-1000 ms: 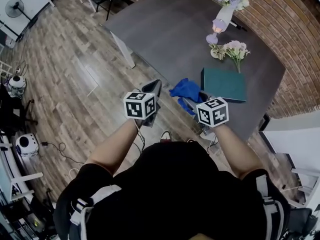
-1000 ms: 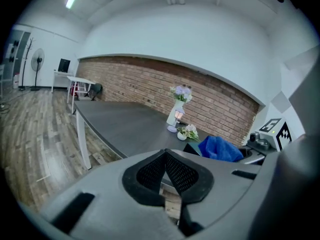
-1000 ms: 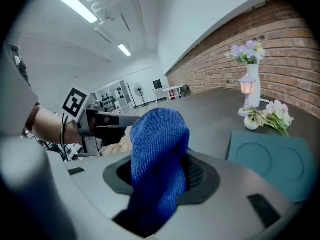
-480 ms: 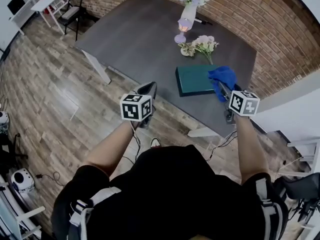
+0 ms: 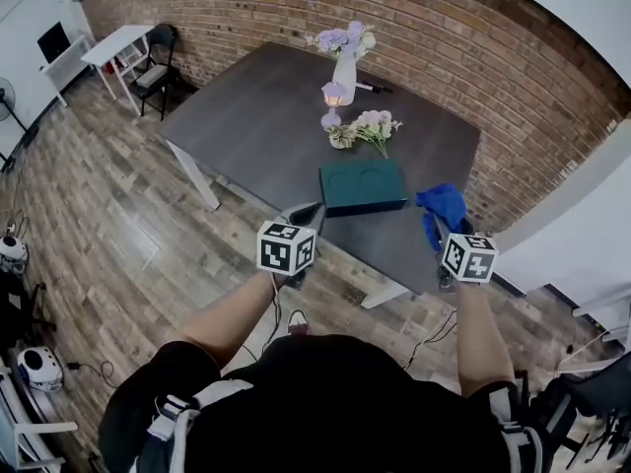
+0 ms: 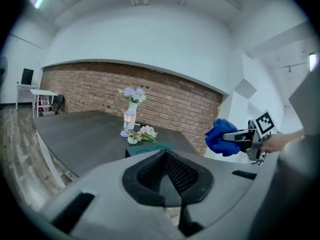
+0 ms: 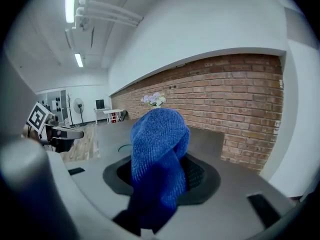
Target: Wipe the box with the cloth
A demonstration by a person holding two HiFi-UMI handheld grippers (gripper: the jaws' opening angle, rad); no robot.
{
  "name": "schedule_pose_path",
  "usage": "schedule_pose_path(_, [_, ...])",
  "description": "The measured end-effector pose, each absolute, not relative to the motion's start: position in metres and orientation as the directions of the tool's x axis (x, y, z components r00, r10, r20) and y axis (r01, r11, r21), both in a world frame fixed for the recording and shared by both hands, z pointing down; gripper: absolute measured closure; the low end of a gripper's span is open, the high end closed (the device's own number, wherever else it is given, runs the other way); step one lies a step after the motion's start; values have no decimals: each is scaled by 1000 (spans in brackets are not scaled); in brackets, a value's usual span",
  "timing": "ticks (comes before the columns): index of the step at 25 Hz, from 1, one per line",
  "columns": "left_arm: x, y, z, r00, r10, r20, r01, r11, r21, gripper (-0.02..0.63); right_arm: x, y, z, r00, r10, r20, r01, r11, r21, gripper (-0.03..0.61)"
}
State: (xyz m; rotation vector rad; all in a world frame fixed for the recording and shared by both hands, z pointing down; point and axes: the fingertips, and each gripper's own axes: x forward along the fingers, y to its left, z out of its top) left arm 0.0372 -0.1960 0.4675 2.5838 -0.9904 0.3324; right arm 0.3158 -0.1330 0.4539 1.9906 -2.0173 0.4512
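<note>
A flat teal box (image 5: pixel 362 186) lies near the front edge of the dark grey table (image 5: pixel 256 116). My right gripper (image 5: pixel 435 228) is shut on a blue cloth (image 5: pixel 443 203) and holds it in the air just right of the box, apart from it. In the right gripper view the cloth (image 7: pixel 159 151) bulges up out of the gripper (image 7: pixel 160 186) and hides the fingertips. My left gripper (image 5: pixel 303 213) is shut on nothing, at the table's front edge left of the box. In the left gripper view the box (image 6: pixel 148 147) peeks over the gripper (image 6: pixel 167 159), with the cloth (image 6: pixel 220 136) at the right.
Behind the box lie a bouquet (image 5: pixel 367 126), a small lamp (image 5: pixel 333 101) and a white vase of purple flowers (image 5: pixel 344 59). A brick wall (image 5: pixel 473 57) runs behind the table. A white desk (image 5: pixel 116 45) and a chair (image 5: pixel 158 62) stand far left on the wood floor.
My right gripper has carried the blue cloth from the box's front left across to its right side. The view has pulled back from the table. The left gripper stays shut near the front edge.
</note>
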Motion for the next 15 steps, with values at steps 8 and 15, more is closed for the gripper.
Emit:
schedule_pose_path(8, [52, -144, 462, 685, -640, 348, -721, -663, 199, 606, 335, -95, 457, -50, -925, 378, -998, 30, -59, 402])
schedule_pose_path(15, [43, -125, 462, 650, -664, 370, -751, -635, 181, 606, 324, -85, 461, -97, -923, 371, -994, 72, -81, 401])
